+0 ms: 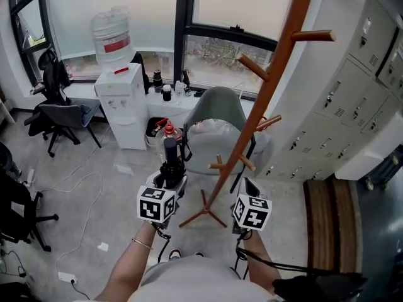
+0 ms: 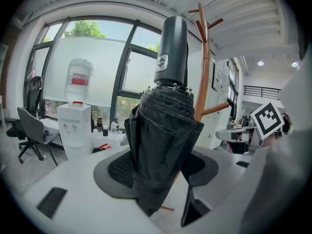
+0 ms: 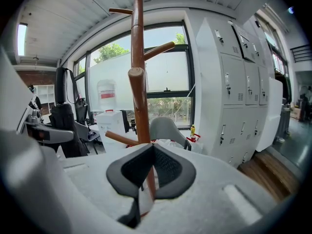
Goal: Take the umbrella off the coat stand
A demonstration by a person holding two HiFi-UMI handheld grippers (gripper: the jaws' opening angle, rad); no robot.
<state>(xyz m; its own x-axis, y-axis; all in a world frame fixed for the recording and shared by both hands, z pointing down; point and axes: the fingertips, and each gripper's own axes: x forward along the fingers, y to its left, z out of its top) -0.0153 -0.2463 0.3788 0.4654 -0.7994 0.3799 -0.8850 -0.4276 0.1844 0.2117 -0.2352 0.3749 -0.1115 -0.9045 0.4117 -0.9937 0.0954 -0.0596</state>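
Note:
A folded black umbrella (image 1: 170, 153) (image 2: 165, 140) stands upright in my left gripper (image 1: 171, 170) (image 2: 161, 172), whose jaws are shut on its fabric body; its handle cap points up. It hangs free, left of the brown wooden coat stand (image 1: 267, 93) (image 2: 203, 77) and apart from its pegs. My right gripper (image 1: 250, 187) (image 3: 152, 152) is shut with nothing in it, its pads meeting just in front of the coat stand's pole (image 3: 139, 96). In the right gripper view the umbrella (image 3: 61, 113) shows at the far left.
A grey chair (image 1: 217, 121) with a stuffed bag stands right behind the stand's base. A white water dispenser (image 1: 123, 106) is left of it, a black office chair (image 1: 56, 109) further left. Grey lockers (image 1: 343, 102) line the right. Cables lie on the floor.

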